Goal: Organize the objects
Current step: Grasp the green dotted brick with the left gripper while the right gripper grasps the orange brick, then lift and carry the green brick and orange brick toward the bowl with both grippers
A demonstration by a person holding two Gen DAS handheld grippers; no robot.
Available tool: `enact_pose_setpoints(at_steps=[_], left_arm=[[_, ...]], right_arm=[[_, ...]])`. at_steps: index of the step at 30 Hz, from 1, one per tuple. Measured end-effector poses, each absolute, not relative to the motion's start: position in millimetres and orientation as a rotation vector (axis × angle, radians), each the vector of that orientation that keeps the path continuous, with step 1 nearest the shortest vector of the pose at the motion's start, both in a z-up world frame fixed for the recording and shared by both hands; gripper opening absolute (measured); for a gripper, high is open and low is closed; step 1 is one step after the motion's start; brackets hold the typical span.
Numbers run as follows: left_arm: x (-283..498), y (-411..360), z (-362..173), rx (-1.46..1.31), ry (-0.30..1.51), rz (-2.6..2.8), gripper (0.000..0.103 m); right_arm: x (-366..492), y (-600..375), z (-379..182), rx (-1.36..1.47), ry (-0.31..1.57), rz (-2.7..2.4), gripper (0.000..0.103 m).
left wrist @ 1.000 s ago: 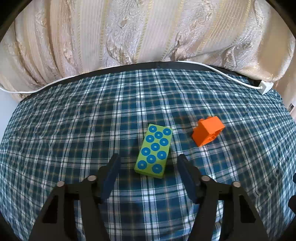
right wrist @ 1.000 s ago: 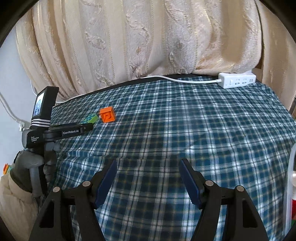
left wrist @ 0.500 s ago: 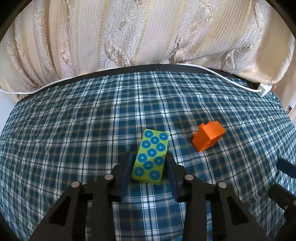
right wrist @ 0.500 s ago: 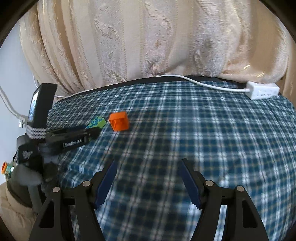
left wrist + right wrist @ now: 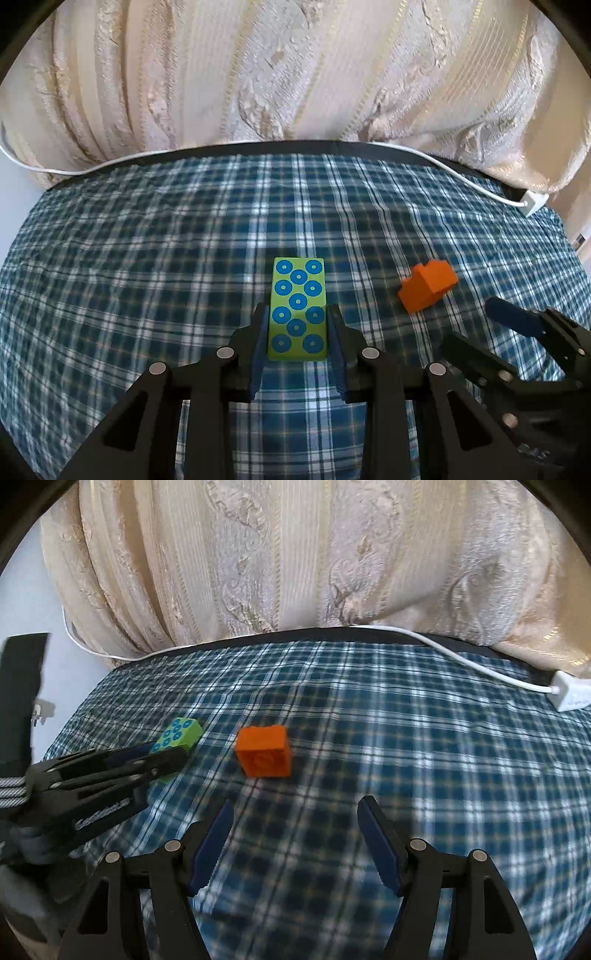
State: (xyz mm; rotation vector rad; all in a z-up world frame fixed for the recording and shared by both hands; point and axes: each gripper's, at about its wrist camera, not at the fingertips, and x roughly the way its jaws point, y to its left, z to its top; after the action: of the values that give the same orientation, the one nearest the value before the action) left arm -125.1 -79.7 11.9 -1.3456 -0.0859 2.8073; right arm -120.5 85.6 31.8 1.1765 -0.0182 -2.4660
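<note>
Left gripper [image 5: 298, 332] pinching the green block [image 5: 298, 310] at lower centre of its frame, jaws pressing both long sides. Orange block [image 5: 264, 751] sitting on the plaid cloth [image 5: 406, 757] mid-frame, just above the right gripper [image 5: 295, 845], jaws spreading wide, gripping nothing.

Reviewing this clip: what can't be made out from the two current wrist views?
- Green block: its underside, so whether it is lifted off the plaid cloth; in the right wrist view the left gripper covers its near half.
- Orange block: back and underside face away in both views.
- Power strip: cut off by the right edge in the right wrist view; sockets too small.
</note>
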Motion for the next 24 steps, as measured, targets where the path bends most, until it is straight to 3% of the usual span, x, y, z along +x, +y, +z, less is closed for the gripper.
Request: enact_pose_setpoints(at_steps=[10, 19, 24], left_arm=[[-126.7, -89.1, 16.9, -1.353, -0.113, 2.876, 0.031], [-125.1, -93.2, 15.0, -1.383, -0.133, 2.879, 0.031], [-127.9, -90.2, 13.9, -1.388, -0.126, 2.872, 0.031]], right_arm=[[-143.5, 64.3, 31.0, 1.184, -0.006, -2.426, 0.073], [-153.5, 41.8, 29.8, 1.209, 0.063, -2.397, 0.056], [-154.6, 41.5, 31.3, 1.224, 0.064, -2.392, 0.035]])
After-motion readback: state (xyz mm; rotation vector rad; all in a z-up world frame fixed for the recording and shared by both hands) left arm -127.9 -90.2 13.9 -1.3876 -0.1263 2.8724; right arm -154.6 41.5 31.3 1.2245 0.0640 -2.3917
